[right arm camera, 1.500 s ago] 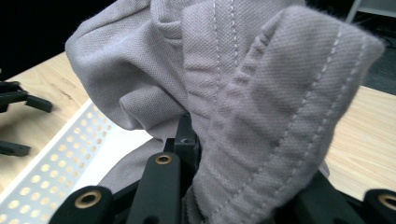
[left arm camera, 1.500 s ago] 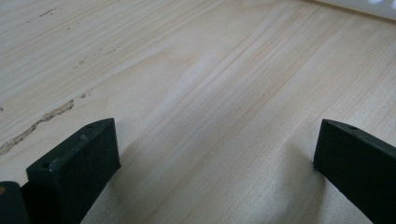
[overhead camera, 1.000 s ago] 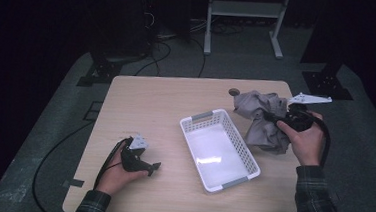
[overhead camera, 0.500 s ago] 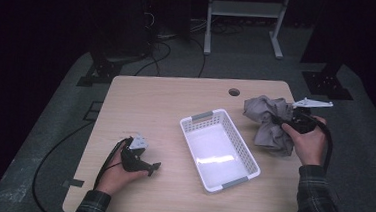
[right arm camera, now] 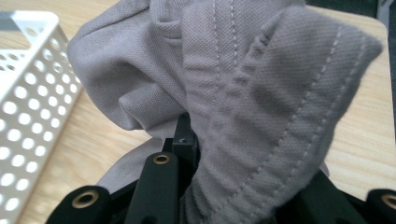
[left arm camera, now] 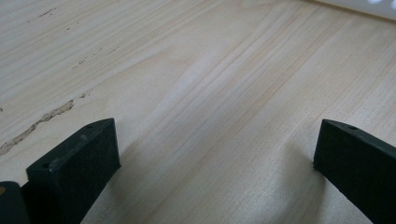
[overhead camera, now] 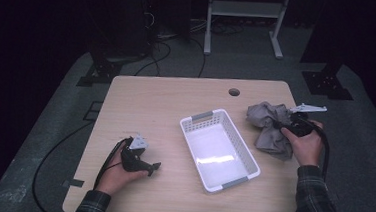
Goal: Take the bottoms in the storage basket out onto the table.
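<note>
Grey cloth (overhead camera: 269, 129), one bunched piece, now lies lower and farther right of the white basket (overhead camera: 218, 149) than a second ago, touching the table (overhead camera: 161, 99) just beside the basket's right wall. One right gripper (overhead camera: 287, 124) is clamped on the cloth. One left gripper (overhead camera: 144, 165), jaws wide apart, has stayed left of the basket on bare wood.

The grey cloth (right arm camera: 243, 93) drapes over the right gripper's (right arm camera: 243, 186) jaws, hiding their tips.
</note>
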### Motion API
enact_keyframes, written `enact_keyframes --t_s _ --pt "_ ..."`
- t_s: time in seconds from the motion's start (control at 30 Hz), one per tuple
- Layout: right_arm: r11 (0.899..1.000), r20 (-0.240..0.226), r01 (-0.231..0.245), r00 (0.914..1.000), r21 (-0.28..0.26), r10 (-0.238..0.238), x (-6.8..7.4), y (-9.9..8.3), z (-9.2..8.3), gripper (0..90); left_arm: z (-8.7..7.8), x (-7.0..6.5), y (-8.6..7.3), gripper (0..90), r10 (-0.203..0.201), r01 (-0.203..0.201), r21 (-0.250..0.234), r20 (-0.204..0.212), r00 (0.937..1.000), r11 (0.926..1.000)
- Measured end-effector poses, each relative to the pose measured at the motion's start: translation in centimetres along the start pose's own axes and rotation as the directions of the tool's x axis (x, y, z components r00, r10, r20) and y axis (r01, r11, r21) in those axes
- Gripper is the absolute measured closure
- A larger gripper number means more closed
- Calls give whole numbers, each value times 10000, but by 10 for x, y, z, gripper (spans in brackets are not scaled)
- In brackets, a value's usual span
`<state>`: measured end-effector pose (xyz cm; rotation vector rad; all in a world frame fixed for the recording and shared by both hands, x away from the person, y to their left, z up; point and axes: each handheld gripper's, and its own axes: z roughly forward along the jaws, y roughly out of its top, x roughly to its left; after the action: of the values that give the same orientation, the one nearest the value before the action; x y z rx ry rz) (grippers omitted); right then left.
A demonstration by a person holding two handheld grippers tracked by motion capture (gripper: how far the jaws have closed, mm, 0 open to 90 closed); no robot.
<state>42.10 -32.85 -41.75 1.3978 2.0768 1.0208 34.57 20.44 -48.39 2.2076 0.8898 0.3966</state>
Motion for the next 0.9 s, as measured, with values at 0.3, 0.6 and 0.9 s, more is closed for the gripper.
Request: enact_keyframes --t_s 0.3,0.6,0.9 --pt "9992 296 43 9995 398 -54 -7 -10 18 672 0 0 0 0 3 -3 2 -1 10000 10000" --pt "9980 354 -74 9994 635 52 -8 -14 26 501 0 0 0 0 2 -2 1 -1 10000 10000" --pt "9987 653 361 9971 356 -383 2 1 7 390 0 0 0 0 3 -3 5 0 10000 10000"
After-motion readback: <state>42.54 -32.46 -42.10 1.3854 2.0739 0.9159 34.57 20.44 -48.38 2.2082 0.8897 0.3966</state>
